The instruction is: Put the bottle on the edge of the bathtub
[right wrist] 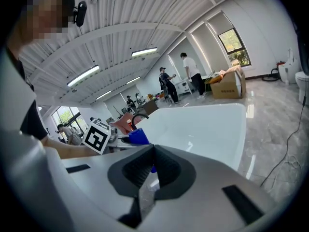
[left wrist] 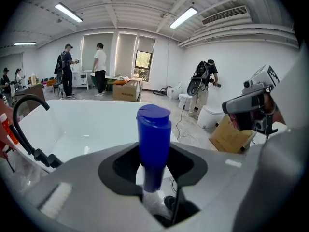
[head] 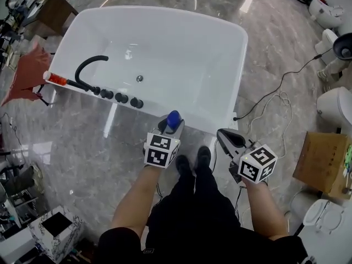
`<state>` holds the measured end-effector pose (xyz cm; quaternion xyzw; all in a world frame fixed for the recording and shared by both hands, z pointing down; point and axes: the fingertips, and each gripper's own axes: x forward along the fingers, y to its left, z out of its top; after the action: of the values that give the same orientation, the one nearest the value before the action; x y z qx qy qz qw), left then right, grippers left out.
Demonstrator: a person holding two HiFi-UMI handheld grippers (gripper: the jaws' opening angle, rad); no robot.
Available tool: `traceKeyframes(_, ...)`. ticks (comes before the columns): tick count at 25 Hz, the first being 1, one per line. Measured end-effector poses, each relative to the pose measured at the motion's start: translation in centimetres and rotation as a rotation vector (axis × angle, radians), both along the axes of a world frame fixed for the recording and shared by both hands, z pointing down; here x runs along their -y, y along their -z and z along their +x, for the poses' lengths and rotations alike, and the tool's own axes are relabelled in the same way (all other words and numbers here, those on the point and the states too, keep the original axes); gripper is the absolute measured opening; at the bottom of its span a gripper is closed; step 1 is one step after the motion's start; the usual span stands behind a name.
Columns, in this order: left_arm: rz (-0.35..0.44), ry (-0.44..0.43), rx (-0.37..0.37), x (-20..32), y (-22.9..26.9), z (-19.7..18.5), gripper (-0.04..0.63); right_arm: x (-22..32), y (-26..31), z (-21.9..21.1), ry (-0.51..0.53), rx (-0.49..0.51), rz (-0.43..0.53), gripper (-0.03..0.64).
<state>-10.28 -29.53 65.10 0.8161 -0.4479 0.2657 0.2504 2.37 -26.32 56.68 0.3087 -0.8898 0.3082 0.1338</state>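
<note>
Bottle [head: 174, 119] with a blue cap stands upright in the left tongs [head: 169, 126], whose jaws clamp its pale body below the cap. It is at lower centre of the head view, by the near rim of the white bathtub [head: 241, 59]; contact with the rim cannot be told. At lower right the right tongs [head: 230, 138] are closed and empty. A black faucet [head: 88, 65] arches over the tub's left rim.
</note>
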Motion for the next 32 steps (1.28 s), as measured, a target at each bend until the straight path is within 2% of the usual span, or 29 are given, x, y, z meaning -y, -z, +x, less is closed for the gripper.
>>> traceKeyframes(4,-0.015,-0.017,0.013,0.6,-2.8,0.4,0.160,0.0,-1.5,-0.4,0.019,-0.035,0.004,0.011)
traceKeyframes(14,-0.033,-0.055,0.037,2.1,-8.8,1.3,0.160,-0.3,-5.1,-0.4,0.014,-0.039,-0.039,0.011)
traceKeyframes(25,-0.046,-0.102,0.075,3.1,-11.9,2.1,0.160,-0.3,-6.2,0.9,-0.033,-0.036,-0.055,0.011)
traceKeyframes(32,0.009,-0.148,0.073,2.8,-12.9,2.5,0.161,-1.1,-5.8,1.3,-0.046,-0.037,-0.053,0.011)
